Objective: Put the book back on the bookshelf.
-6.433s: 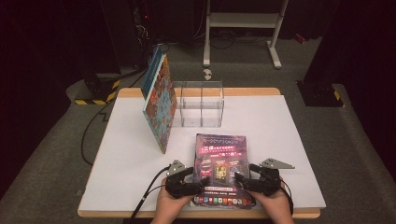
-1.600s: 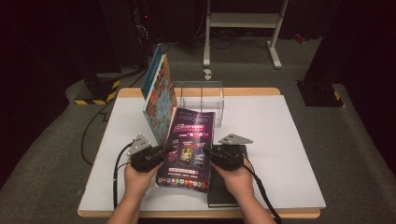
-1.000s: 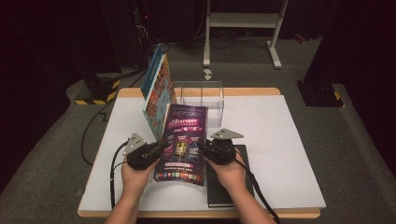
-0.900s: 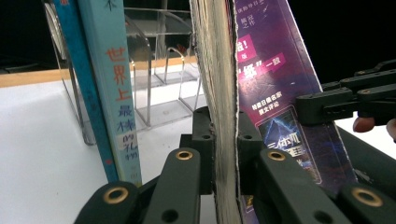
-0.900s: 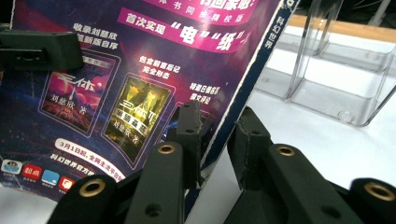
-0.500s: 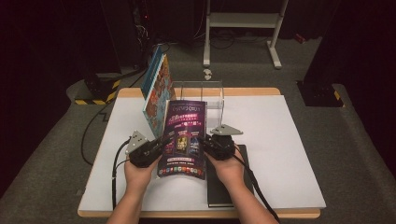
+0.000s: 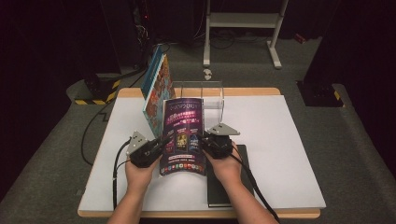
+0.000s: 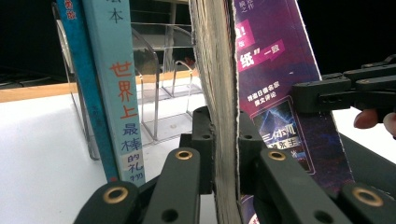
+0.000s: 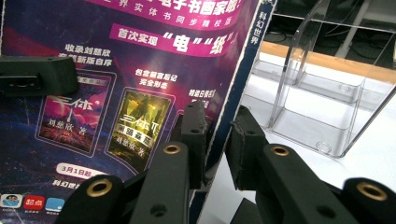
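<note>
Together, the left gripper [image 7: 161,143] and right gripper [image 7: 203,140] clamped the purple glossy paperback book [image 7: 183,135]; keeping it upright would ease slotting into the clear acrylic rack [image 7: 215,95].

purple book [image 7: 183,135] — upright, cover toward the person | raised above white table [image 7: 289,140] | just before clear rack [image 7: 212,95]

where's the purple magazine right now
In the high view the purple magazine is held upright near the table's middle, clamped between the left gripper and right gripper, just in front of the clear rack.
</note>
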The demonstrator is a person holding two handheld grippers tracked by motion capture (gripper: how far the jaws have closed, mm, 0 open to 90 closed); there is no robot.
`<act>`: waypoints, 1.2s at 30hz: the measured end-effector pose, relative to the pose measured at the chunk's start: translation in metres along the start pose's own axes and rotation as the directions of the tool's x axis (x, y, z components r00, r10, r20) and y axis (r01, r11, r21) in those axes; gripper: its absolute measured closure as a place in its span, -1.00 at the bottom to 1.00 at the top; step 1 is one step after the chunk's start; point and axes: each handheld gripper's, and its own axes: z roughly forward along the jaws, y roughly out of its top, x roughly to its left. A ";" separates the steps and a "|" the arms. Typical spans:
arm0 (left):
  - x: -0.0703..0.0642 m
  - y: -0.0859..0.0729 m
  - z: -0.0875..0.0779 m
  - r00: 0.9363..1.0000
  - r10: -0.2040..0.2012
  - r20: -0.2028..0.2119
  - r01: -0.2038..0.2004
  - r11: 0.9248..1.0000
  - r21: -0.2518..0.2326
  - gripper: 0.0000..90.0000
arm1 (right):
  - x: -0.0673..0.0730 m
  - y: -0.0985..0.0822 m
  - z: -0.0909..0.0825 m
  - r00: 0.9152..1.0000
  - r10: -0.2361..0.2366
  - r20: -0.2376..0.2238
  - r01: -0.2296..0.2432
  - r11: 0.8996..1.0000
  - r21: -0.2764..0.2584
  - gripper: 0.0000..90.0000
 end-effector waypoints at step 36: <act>-0.006 -0.022 -0.042 1.000 0.025 -0.018 -0.025 0.999 -0.025 0.40 | 0.027 -0.036 -0.061 0.991 -0.076 -0.107 0.062 0.989 -0.135 0.80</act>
